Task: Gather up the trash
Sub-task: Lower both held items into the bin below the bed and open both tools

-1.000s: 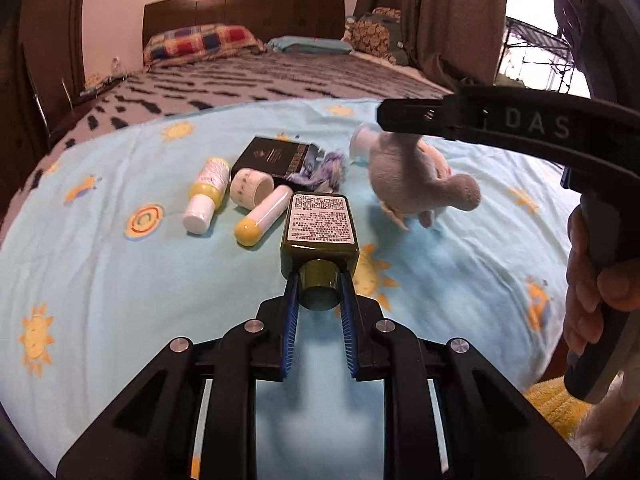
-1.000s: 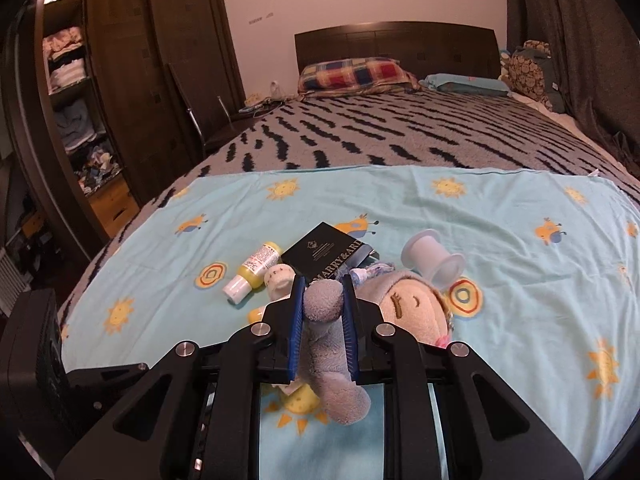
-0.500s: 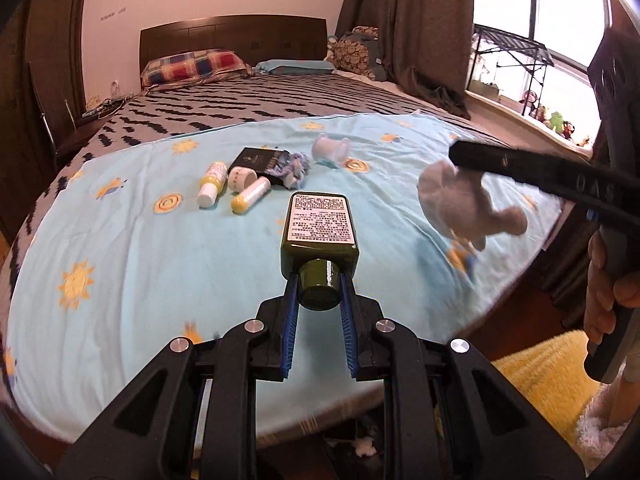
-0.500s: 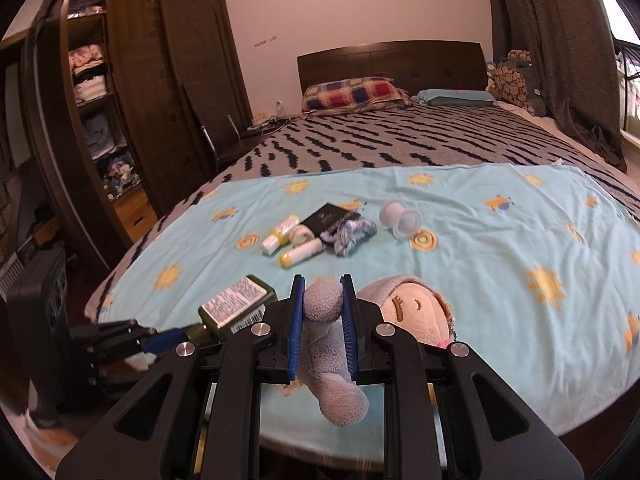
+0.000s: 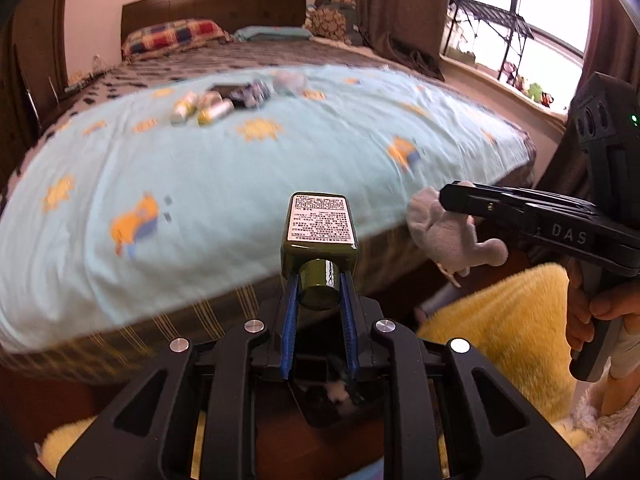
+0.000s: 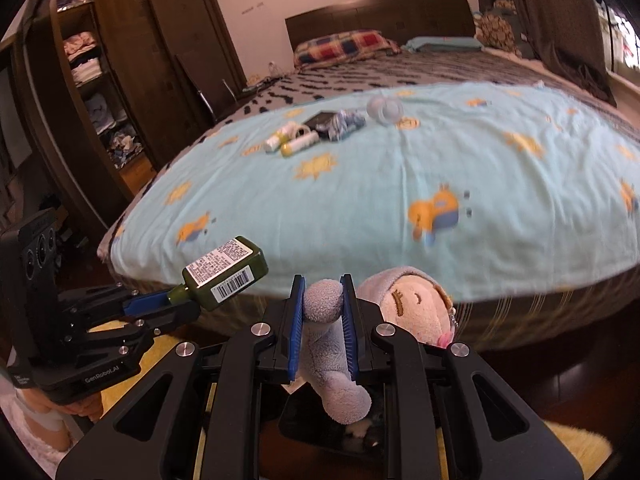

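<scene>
My left gripper [image 5: 319,280] is shut on the neck of a dark green bottle [image 5: 320,232] with a white label; it also shows in the right wrist view [image 6: 224,272]. My right gripper [image 6: 322,300] is shut on a grey plush doll [image 6: 400,308] with a stitched face; the doll also shows in the left wrist view [image 5: 448,232]. Both are held off the foot of the bed [image 5: 200,184], above the floor. Small bottles [image 6: 292,140], a dark box [image 6: 320,120], a crumpled wrapper [image 6: 344,124] and a clear cup [image 6: 384,110] lie far back on the blue sheet.
A yellow fluffy rug [image 5: 508,320] lies on the floor below the grippers. A dark open bin [image 6: 340,424] shows under the right gripper. A wardrobe [image 6: 120,80] stands left of the bed, with curtains and a window [image 5: 520,20] to the right.
Both grippers have pulled back from the bed and lowered past its foot edge, still carrying the bottle and the doll. The items on the sheet now look farther away.
</scene>
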Demonstrator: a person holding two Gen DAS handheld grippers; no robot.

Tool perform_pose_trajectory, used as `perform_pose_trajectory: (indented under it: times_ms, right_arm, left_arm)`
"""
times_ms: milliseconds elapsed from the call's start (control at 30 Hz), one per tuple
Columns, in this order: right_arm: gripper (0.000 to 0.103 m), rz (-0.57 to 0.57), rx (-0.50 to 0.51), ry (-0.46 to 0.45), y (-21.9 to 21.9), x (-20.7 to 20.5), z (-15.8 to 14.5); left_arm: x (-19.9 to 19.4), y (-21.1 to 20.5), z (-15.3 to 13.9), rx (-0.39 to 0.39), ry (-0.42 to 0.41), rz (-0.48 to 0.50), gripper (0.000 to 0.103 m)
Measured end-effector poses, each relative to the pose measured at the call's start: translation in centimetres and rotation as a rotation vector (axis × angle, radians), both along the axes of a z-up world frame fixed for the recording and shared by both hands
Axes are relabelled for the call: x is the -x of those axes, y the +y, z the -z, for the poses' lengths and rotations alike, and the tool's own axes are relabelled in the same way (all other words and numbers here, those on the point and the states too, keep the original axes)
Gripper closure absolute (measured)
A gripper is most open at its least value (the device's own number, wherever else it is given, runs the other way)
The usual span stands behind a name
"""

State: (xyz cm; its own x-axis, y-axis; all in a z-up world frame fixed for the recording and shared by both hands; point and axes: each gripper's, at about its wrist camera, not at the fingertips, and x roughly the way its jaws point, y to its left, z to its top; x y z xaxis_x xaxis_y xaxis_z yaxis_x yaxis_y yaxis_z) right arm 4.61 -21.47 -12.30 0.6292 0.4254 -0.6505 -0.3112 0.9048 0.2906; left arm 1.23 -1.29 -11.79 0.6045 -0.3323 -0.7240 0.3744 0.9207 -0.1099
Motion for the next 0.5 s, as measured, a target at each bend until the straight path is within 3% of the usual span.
perform_pose_trajectory:
  times_ms: [233,500]
  right_arm:
    - [0.084,-0.012,0.006,0.091,0.7,0.8,3.9]
    - [0.084,-0.026,0.044,0.208,2.0,0.4,9.2]
  left_arm:
    - [1.1,-0.9,4.9,-0.01,0.115,0.024,0.084]
    - [-0.7,-1.1,11.2,-0.037,0.27,0.025,0.084]
